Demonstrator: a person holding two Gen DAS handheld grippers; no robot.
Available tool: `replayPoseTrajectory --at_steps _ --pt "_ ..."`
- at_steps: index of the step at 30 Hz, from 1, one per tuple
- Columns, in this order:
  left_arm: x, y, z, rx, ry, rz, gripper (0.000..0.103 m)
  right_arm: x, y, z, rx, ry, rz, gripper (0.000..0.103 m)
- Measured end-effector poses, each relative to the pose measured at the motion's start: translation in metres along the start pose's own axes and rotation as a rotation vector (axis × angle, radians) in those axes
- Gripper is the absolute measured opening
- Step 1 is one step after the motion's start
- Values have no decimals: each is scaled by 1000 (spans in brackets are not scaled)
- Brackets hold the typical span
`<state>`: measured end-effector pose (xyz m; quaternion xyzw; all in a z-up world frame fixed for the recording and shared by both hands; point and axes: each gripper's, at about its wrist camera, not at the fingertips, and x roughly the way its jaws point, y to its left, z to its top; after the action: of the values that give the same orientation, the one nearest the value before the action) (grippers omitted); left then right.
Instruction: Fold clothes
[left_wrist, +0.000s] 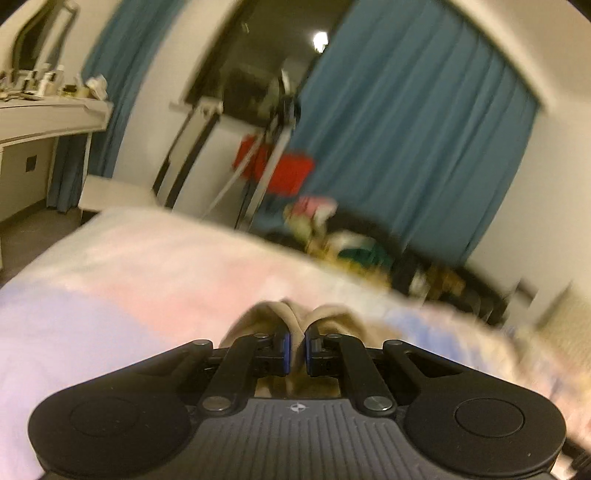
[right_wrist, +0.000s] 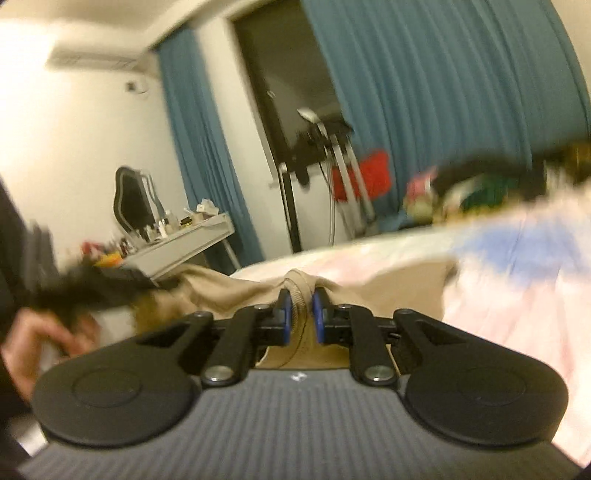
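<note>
A beige garment (right_wrist: 388, 288) lies over the bed with its pink, white and blue cover (right_wrist: 517, 266). My right gripper (right_wrist: 300, 308) is shut on a bunched hem of the beige garment, the cloth pinched between the blue pads. In the left wrist view, my left gripper (left_wrist: 296, 341) is shut on another bunched edge of the beige garment (left_wrist: 332, 317), above the bed cover (left_wrist: 147, 277). In the right wrist view the other gripper, blurred and black (right_wrist: 92, 291), shows at the left with the hand that holds it. Both views are motion-blurred.
A pile of mixed clothes (left_wrist: 343, 240) sits at the bed's far side, also in the right wrist view (right_wrist: 472, 192). Blue curtains (left_wrist: 406, 129) and a dark window are behind. A white dresser with bottles (right_wrist: 184, 240), a drying rack and a red item (left_wrist: 288, 173) stand beyond the bed.
</note>
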<state>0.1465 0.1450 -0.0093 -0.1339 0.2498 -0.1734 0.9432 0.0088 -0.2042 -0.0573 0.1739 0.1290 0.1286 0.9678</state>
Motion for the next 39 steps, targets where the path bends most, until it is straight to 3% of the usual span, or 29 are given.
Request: replayPoseTrajectory --at_steps 3,5,6,11,13,16,19,24,28,34,39 --pt "29 4 -10 58 74 37 18 26 -18 -11 90 90 -24 15" --pt "26 -5 -16 111 72 50 40 37 -29 -20 148 142 -47 15" --pt "24 -9 -19 138 70 56 46 41 -34 -24 179 166 -51 15" --pt "13 -33 -32 274 49 84 87 26 -32 -19 219 109 1 15" --pt "-8 -46 -31 291 -4 57 93 18 -28 -13 219 74 34 15" --pt "-38 -62 -31 300 -64 1 97 10 -25 0 225 34 76 15" --pt "-50 -88 -45 405 -106 -53 101 0 -20 6 226 6 109 15" --pt "-23 -128 -88 599 -62 -84 101 -12 -14 12 228 -10 122 15" --pt "-5 -143 -110 671 -104 -12 100 -14 -11 13 212 -13 122 15" --pt "-16 -126 -101 565 -222 100 100 -8 -10 8 172 12 78 15" --pt "-18 -118 -91 514 -192 90 100 -8 -6 5 160 11 92 15"
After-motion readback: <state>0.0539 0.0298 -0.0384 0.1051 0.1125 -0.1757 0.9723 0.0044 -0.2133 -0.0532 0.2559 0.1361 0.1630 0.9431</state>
